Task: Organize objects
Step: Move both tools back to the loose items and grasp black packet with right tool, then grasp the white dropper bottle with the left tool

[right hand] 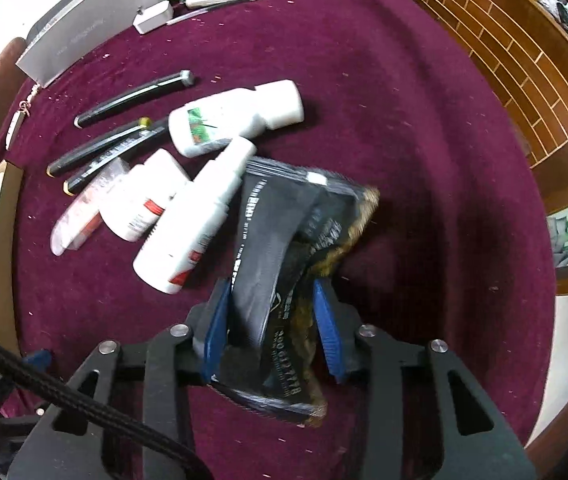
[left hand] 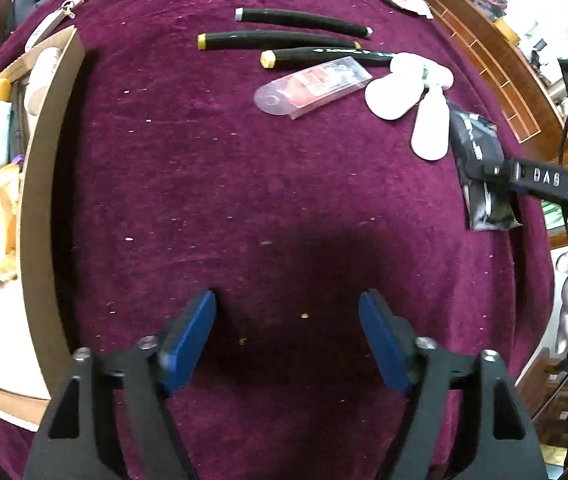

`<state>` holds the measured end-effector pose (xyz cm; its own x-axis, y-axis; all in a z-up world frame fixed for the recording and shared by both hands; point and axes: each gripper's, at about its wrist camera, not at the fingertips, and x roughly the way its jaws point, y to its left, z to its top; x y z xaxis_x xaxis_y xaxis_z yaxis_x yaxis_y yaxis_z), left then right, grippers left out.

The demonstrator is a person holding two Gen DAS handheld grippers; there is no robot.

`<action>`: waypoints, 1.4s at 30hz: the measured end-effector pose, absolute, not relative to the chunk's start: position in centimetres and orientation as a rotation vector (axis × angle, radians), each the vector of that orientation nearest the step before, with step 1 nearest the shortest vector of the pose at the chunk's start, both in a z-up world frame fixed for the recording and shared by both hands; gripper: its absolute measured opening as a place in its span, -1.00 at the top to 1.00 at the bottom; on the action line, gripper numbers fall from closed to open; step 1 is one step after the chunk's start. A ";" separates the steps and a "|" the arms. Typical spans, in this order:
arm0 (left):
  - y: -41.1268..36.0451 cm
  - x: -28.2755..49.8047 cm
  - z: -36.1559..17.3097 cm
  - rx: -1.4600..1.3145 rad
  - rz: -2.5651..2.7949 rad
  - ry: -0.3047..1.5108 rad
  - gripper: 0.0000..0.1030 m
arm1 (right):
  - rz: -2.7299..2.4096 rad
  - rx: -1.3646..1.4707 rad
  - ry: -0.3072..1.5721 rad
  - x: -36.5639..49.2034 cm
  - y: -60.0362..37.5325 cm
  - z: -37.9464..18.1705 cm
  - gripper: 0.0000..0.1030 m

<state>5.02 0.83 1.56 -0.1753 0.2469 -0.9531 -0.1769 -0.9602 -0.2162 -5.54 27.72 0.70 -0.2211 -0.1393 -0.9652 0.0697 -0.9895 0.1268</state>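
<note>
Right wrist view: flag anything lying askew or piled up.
The three white bottles lie toppled in a heap, one tall bottle leaning against the black foil packet that the right tool grips crumpled. The black pens beside them lie roughly parallel.

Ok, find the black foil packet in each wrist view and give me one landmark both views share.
Left wrist view: black foil packet at far right, gripped by the right gripper.
Right wrist view: the packet at lower centre, pinched between the jaws.
Shared landmark: tall white spray bottle lying just left of the packet.
</note>
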 end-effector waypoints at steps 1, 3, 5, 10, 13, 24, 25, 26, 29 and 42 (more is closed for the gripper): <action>1.0 5.1 1.4 -1.798 2.206 -0.090 -0.78 | -2.348 1.877 -0.093 -5.1 28.3 0.6 0.26; 1.4 5.3 1.2 -1.770 2.182 -0.103 -0.97 | -2.346 1.879 -0.104 -4.4 28.9 0.6 0.25; 2.1 5.8 1.2 -1.760 2.211 -0.030 -0.97 | -2.347 1.876 -0.127 -3.9 29.5 0.6 0.24; 5.8 7.3 0.7 -1.784 2.168 0.378 -0.95 | -2.360 1.862 -0.201 -3.7 30.1 0.3 0.10; 6.2 6.7 2.4 -1.766 2.103 0.226 -0.78 | -2.371 1.840 -0.198 -3.5 29.9 0.3 0.05; 11.8 0.2 5.7 -1.516 2.072 0.363 -0.17 | -2.344 1.784 -0.321 -3.1 31.5 0.3 0.19; 12.2 0.4 5.7 -1.504 2.065 0.367 -0.14 | -2.343 1.785 -0.325 -3.0 31.7 0.4 0.20; 12.7 0.1 5.6 -1.497 2.055 0.366 -0.14 | -2.352 1.792 -0.321 -2.9 32.0 0.5 0.20; 14.3 -1.6 5.0 -1.493 2.026 0.362 -0.14 | -2.401 1.817 -0.308 -2.7 33.1 0.5 0.19; 18.4 -5.3 1.8 -1.541 2.015 0.439 -0.14 | -2.380 1.779 -0.414 -2.5 34.6 0.1 0.13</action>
